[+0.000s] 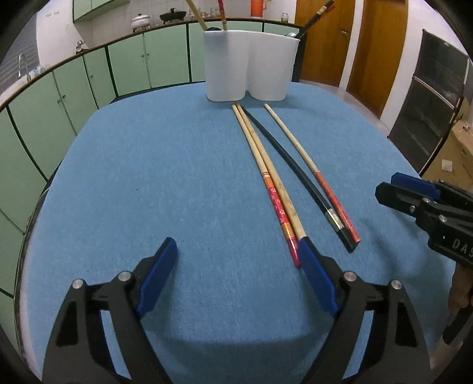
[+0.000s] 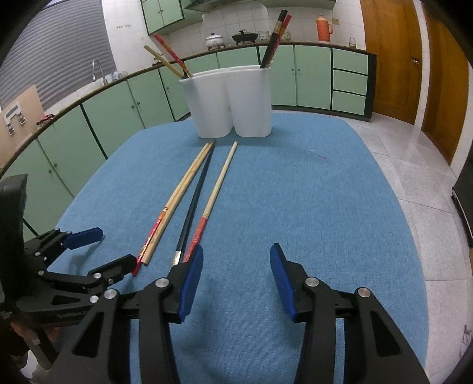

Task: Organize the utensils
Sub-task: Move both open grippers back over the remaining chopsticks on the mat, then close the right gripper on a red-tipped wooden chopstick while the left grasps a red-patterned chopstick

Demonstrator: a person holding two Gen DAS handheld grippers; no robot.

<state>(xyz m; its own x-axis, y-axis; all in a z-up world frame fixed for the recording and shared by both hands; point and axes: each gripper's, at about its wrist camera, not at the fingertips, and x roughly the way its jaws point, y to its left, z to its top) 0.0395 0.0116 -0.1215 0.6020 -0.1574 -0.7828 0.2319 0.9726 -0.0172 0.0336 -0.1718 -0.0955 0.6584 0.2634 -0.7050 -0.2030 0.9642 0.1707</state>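
Several chopsticks lie lengthwise on the blue table cloth (image 1: 142, 183). They are a red-patterned one (image 1: 278, 203) beside a plain bamboo one (image 1: 266, 159), a black one (image 1: 291, 161), and a red-ended one (image 1: 295, 144). Beyond their tips stands a white two-compartment holder (image 1: 248, 65) with chopsticks in both sides. My left gripper (image 1: 236, 242) is open and holds nothing. Its right finger (image 1: 316, 271) sits at the near ends of the bamboo pair. My right gripper (image 2: 238, 248) is also open and holds nothing. Its left finger (image 2: 192, 274) is beside the near ends of the black chopstick (image 2: 192, 206) and the red-ended chopstick (image 2: 217, 180).
Green cabinets (image 2: 124, 109) and a counter with pots and an orange thermos (image 2: 323, 28) run behind the table. Wooden doors (image 2: 390, 59) and a tiled floor (image 2: 414, 177) lie to the right. The cloth's far and right edges are in view.
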